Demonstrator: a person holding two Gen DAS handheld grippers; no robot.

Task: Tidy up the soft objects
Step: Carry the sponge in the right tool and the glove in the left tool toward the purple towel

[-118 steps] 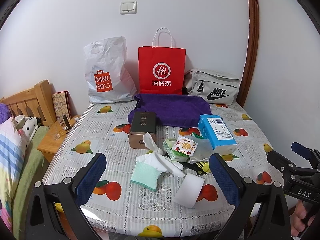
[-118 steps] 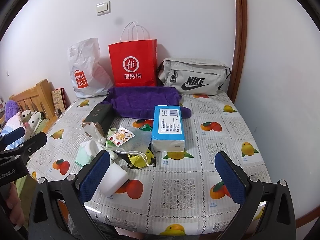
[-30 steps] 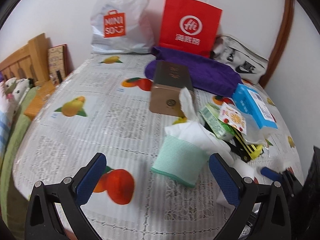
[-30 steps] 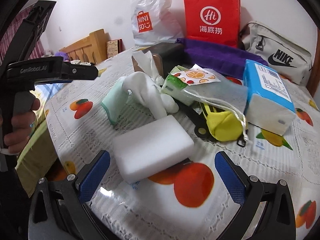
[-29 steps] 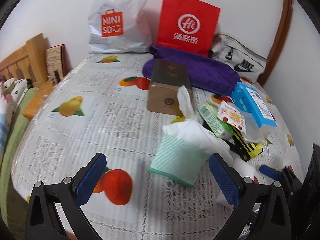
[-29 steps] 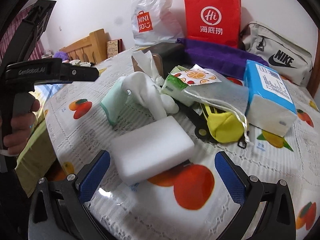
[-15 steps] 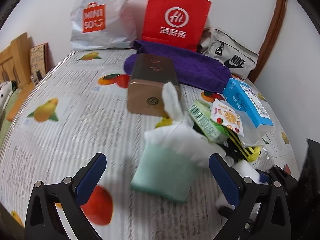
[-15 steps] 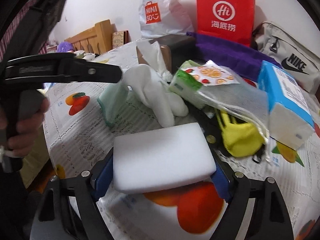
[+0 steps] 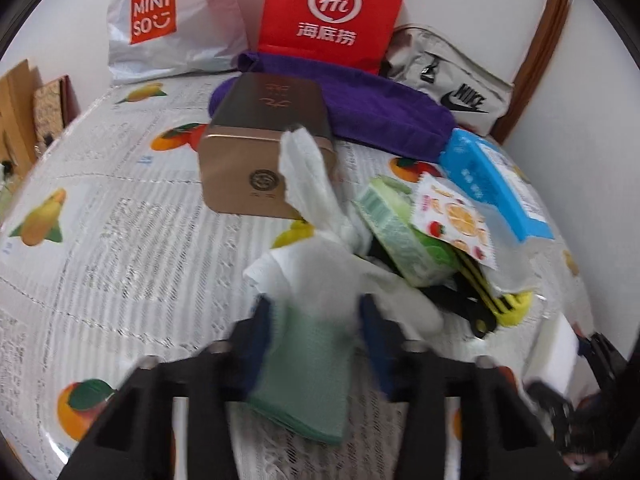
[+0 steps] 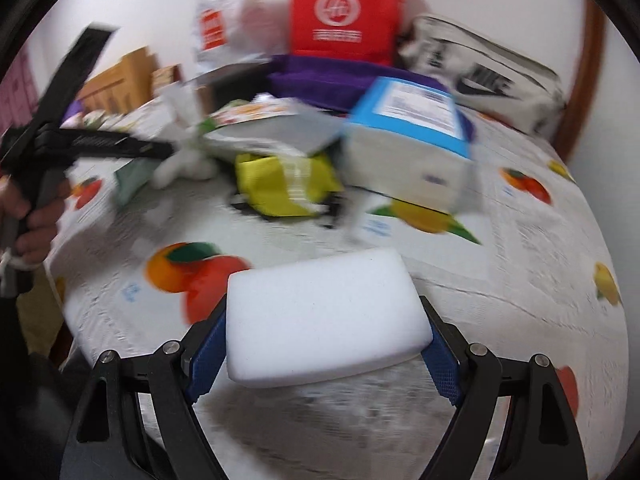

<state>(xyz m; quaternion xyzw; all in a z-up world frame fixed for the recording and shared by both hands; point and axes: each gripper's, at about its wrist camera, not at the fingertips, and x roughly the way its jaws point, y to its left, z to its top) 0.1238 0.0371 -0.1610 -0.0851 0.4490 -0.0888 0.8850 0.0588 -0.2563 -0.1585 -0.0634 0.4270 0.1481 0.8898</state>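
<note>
My left gripper is shut on the mint-green cuff of a white glove that lies on the fruit-print tablecloth. My right gripper is shut on a white sponge block and holds it just above the cloth. The sponge also shows at the right edge of the left wrist view. The left gripper and glove appear blurred at the left of the right wrist view. A purple towel lies at the back.
A brown tin box, green packet, fruit-print sachet, yellow pouch and blue tissue pack crowd the middle. A Miniso bag, red paper bag and Nike bag stand against the wall.
The left gripper has moved in and shut on the glove's green cuff. The right gripper has shut on the sponge and lifted and swung it to the right.
</note>
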